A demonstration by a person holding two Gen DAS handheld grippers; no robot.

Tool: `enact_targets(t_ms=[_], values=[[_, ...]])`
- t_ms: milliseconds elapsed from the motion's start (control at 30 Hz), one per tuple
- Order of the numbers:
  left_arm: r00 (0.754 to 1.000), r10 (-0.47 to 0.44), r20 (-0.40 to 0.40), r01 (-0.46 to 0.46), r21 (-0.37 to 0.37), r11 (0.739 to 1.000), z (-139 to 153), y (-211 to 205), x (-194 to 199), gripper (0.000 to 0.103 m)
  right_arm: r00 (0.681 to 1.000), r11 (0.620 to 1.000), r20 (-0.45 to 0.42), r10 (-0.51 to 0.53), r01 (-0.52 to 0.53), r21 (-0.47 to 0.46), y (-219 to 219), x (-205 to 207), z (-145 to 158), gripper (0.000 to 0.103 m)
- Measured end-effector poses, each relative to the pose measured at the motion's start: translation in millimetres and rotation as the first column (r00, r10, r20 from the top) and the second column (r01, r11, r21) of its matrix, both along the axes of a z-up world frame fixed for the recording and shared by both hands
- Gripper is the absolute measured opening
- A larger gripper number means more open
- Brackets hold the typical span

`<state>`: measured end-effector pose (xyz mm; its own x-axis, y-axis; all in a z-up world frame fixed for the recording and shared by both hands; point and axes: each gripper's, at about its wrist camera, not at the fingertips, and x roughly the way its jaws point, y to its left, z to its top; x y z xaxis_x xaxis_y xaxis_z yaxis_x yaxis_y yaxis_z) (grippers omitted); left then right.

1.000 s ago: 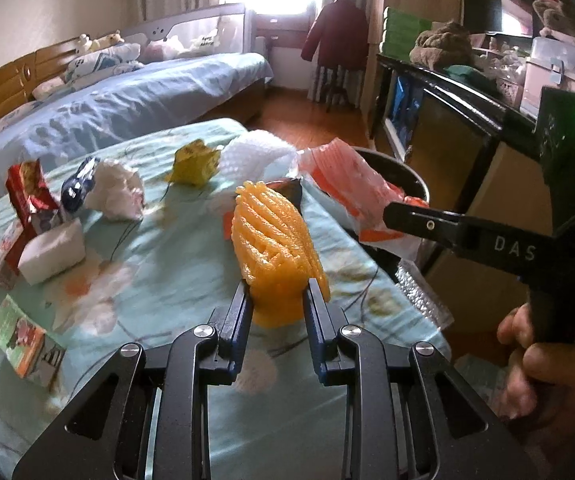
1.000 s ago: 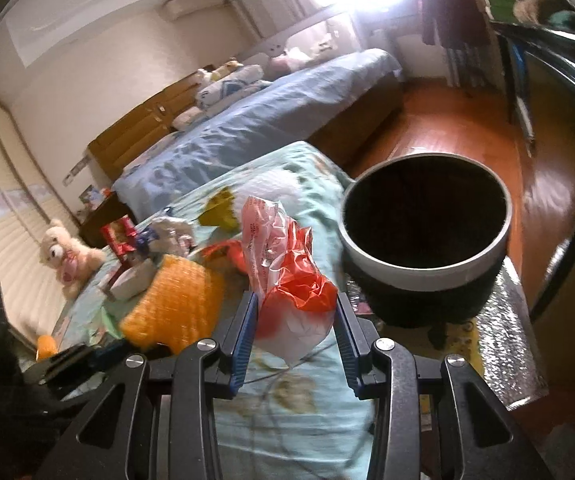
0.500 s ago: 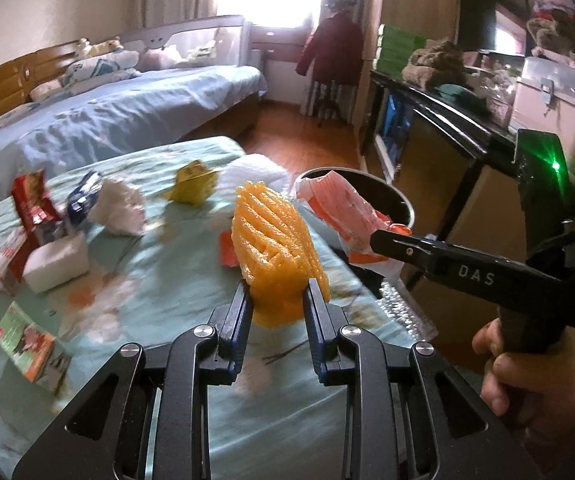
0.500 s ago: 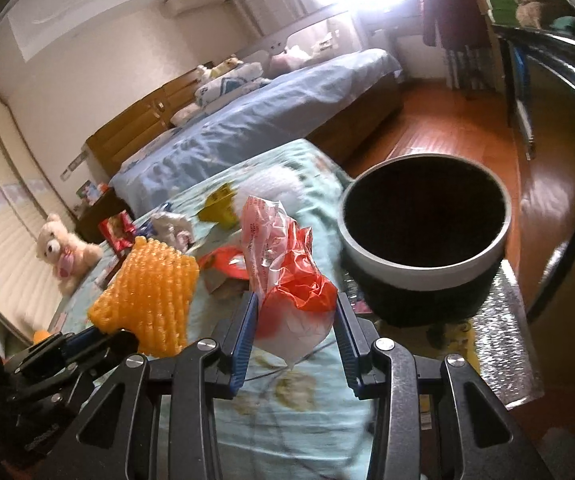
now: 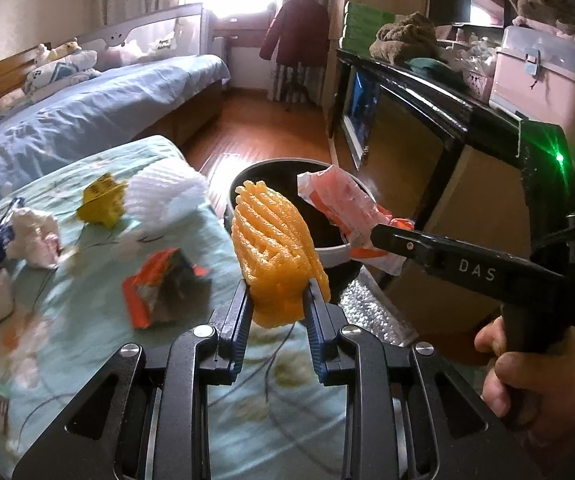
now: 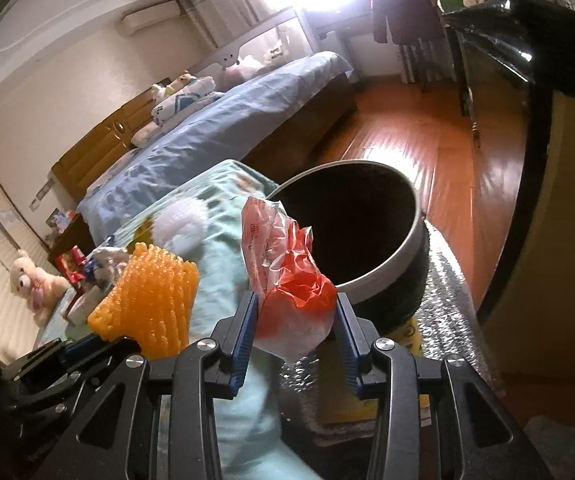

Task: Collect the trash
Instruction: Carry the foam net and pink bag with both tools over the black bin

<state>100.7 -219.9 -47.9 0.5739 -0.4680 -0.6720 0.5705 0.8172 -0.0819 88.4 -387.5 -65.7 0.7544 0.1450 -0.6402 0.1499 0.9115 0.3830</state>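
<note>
Left hand-held gripper (image 5: 277, 304) clamping orange foam net (image 5: 275, 248), right hand-held gripper (image 6: 293, 320) clamping red-white wrapper (image 6: 283, 264)

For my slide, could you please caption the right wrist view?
Right gripper clamps a red-and-clear plastic bag near the black bin; left gripper holds orange foam netting.

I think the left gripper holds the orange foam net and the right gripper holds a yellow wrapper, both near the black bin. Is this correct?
Not quite. The right gripper holds a red and white plastic bag, not a yellow wrapper; the right wrist view shows it. The left gripper does hold the orange foam net, near the black bin.
</note>
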Motion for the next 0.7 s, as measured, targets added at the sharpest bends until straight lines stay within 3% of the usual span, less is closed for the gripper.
enact_targets(t_ms=[367, 700], values=[[1.000, -0.005, 0.006, 0.005, 0.018, 1.000, -5, -36, 37, 0.024, 0.999, 1.000, -0.024, -0.026, 0.025, -0.005, -22, 33, -10, 0.039], [0.999, 0.002, -0.036, -0.002, 0.022, 1.000, -15, -51, 73, 0.025, 0.997, 0.999, -0.059, -0.043, 0.042, -0.007, -41, 61, -17, 0.041]])
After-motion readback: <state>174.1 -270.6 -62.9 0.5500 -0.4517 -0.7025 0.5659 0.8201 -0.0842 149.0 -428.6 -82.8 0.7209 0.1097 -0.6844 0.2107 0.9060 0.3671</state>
